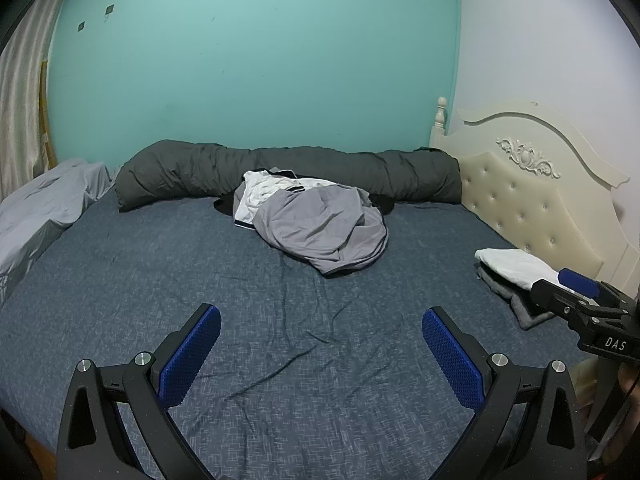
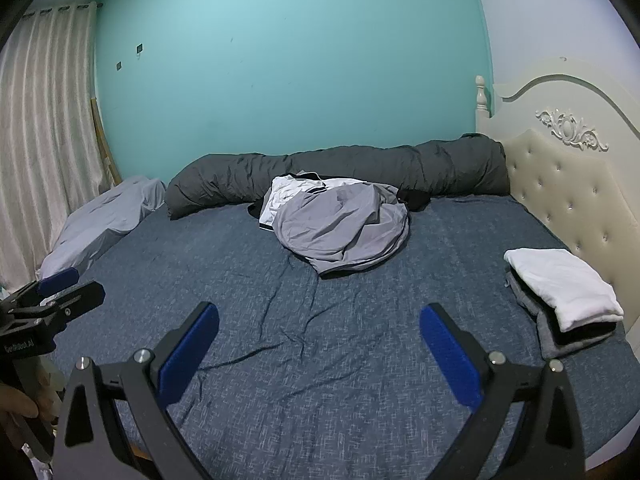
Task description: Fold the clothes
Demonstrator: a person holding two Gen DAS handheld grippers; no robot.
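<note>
A crumpled pile of clothes, a grey garment over white and black ones, lies mid-bed near the far side; it also shows in the right wrist view. A folded stack, white on top of dark and grey pieces, sits at the bed's right by the headboard; it also shows in the left wrist view. My left gripper is open and empty above the blue sheet, well short of the pile. My right gripper is open and empty, likewise short of the pile.
A rolled dark grey duvet lies along the teal wall behind the pile. A light grey bedding heap sits at the bed's left. A cream tufted headboard bounds the right side. Curtains hang at far left.
</note>
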